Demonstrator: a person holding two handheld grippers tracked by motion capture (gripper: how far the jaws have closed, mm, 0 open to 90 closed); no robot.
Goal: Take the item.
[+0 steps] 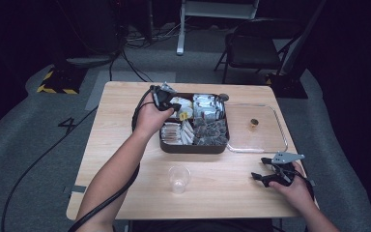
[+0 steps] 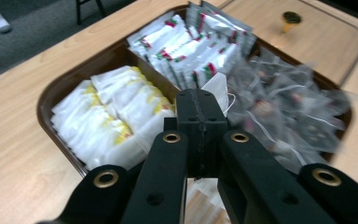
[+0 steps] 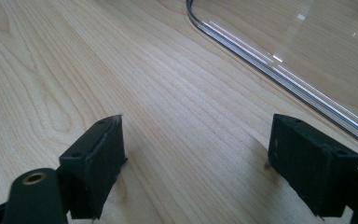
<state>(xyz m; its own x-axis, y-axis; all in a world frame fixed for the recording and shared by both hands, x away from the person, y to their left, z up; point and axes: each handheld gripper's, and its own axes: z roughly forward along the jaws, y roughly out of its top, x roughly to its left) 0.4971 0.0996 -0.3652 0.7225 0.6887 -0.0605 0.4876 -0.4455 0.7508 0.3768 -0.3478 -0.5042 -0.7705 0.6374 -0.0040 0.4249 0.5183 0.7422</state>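
A dark brown divided tray [image 1: 193, 148] holds white sachets with yellow marks [image 2: 116, 112], white sachets with red and green marks [image 2: 191, 46] and clear-wrapped dark tea bags [image 2: 284, 107]. My left gripper [image 1: 174, 106] hovers over the tray's middle. Its jaws are shut [image 2: 200, 100], pinching a white tea bag [image 2: 216, 87] with a thin string. My right gripper [image 1: 260, 167] rests open on the bare table near the front right, nothing between its jaws [image 3: 196, 158].
A clear lid [image 1: 256, 128] with a small gold knob [image 1: 254, 123] lies flat to the right of the tray; its edge [image 3: 270, 65] runs just beyond the right gripper. A clear plastic cup [image 1: 179, 179] stands upright near the front middle. A chair stands behind the table.
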